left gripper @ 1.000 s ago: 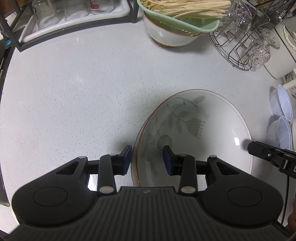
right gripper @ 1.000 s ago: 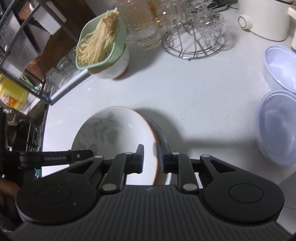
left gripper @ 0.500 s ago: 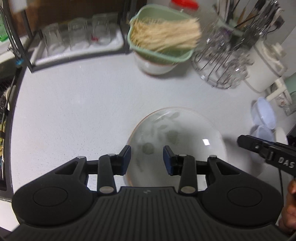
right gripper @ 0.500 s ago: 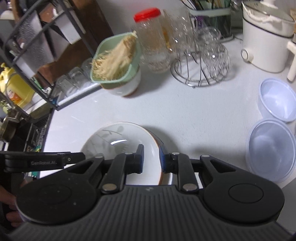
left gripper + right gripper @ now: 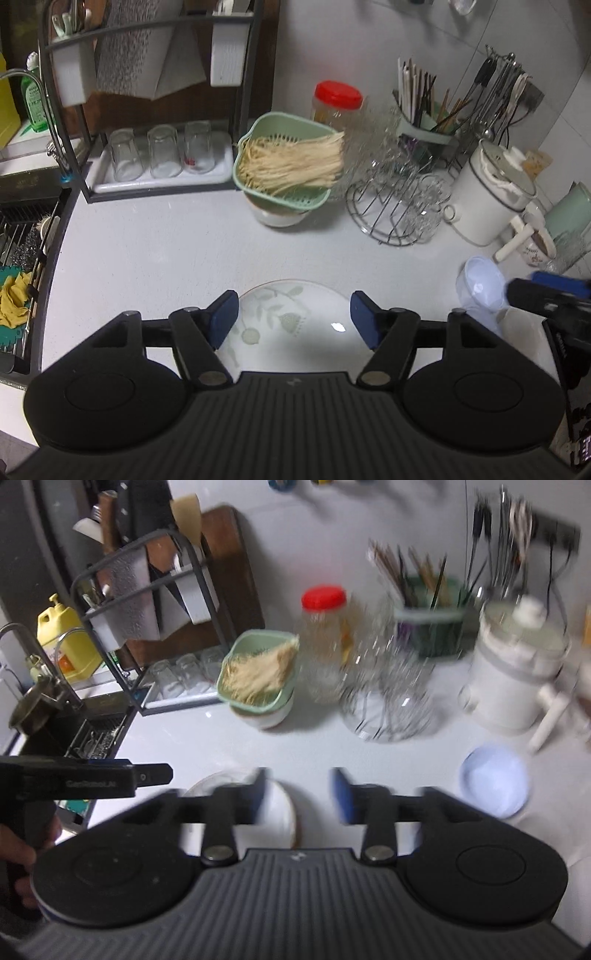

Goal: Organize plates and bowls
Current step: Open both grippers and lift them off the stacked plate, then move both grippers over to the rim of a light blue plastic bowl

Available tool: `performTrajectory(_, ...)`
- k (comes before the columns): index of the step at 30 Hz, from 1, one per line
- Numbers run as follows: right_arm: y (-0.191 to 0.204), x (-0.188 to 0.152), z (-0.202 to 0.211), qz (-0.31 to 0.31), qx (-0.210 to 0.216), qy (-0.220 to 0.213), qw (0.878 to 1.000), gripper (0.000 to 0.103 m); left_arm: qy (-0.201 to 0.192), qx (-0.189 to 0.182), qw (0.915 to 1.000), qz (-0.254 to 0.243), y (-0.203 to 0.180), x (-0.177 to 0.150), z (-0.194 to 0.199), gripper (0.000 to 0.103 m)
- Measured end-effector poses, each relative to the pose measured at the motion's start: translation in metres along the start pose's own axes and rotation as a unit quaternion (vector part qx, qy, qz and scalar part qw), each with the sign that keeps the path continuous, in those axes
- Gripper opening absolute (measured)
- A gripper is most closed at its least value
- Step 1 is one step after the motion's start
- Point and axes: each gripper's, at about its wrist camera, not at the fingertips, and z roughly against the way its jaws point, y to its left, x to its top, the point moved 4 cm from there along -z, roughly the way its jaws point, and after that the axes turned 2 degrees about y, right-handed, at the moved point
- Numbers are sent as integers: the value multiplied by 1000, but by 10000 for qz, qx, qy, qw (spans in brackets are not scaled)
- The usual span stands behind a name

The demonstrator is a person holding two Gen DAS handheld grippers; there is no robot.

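Both grippers, left (image 5: 291, 319) and right (image 5: 297, 797), have just spread their jaws and lifted clear, nothing between them; the leaf-patterned plate (image 5: 295, 325) now rests on the near counter (image 5: 166, 251), apparently released and stacked.

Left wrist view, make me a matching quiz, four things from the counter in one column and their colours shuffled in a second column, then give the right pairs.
Things
1. jar lid
2. colander
3. gripper pads
4. cloth by the sink

Colours
A. yellow
B. blue
C. red
D. pale green

Right pairs: 1-C, 2-D, 3-B, 4-A
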Motion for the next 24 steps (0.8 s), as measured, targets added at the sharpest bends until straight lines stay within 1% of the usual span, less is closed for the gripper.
performTrajectory(2,-5,5,19,-7,61,-83,9999,82,-71,-41,9999,119,-6,1,6,75)
performTrajectory(3,-8,7,27,-31,127,-85,9999,83,-57,-61,9999,149,-9,2,7,77)
performTrajectory(4,-11,8,34,-59,165,-47,9998,83,2,-81,9998,167,-13,2,7,79)
performTrajectory(7,-24,15,51,-122,98,139,9998,83,108,-126,9999,48,-27,2,1,79)
performTrajectory(10,-32,23,67,34,-90,329,9994,83,261,-98,9996,-97,-41,-1,-9,79)
performTrajectory(12,-37,30,73,69,-103,520,9986,83,318,-134,9993,-162,-51,-5,-20,79)
performTrajectory(15,-40,36,82,250,-73,676,9974,83,446,-136,9986,-233,-65,-12,-34,79)
performTrajectory(20,-46,33,86,119,111,1007,9948,83,509,-257,9980,-259,-88,-27,-43,79)
performTrajectory(24,-47,23,89,164,34,1133,9934,83,575,-267,9975,-312,-101,-41,-45,79)
